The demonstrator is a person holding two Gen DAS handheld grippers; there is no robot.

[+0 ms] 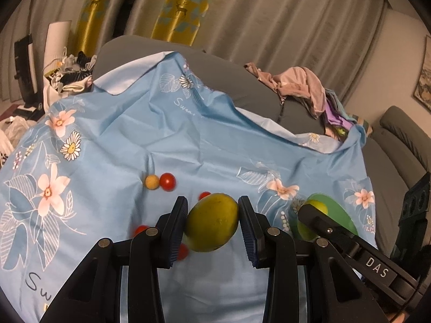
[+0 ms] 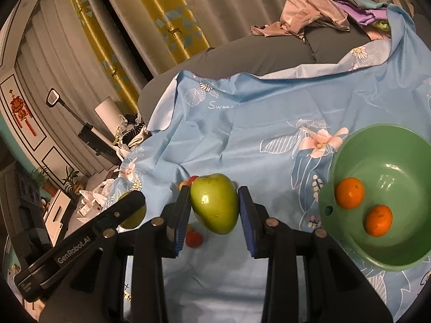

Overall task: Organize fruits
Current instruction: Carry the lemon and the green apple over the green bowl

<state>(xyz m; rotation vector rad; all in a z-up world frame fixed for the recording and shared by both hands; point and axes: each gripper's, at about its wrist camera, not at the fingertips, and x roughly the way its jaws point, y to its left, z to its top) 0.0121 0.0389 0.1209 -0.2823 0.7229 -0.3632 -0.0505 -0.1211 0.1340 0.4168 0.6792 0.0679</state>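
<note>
A yellow-green mango point(image 1: 212, 222), faintly speckled, is pinched between the pads of the left gripper point(image 1: 212, 216) above the blue flowered cloth point(image 1: 121, 140). A glossy green apple point(image 2: 215, 206) is clamped in the right gripper point(image 2: 214, 208). Only in the right wrist view is the inside of the green bowl point(image 2: 404, 258) seen, with 2 oranges point(image 2: 349, 193) in it. Only in the left view are 1 yellow ball point(image 1: 152, 182) and several red tomatoes point(image 1: 167, 182) seen clearly. Bare cloth lies between apple and bowl rim.
</note>
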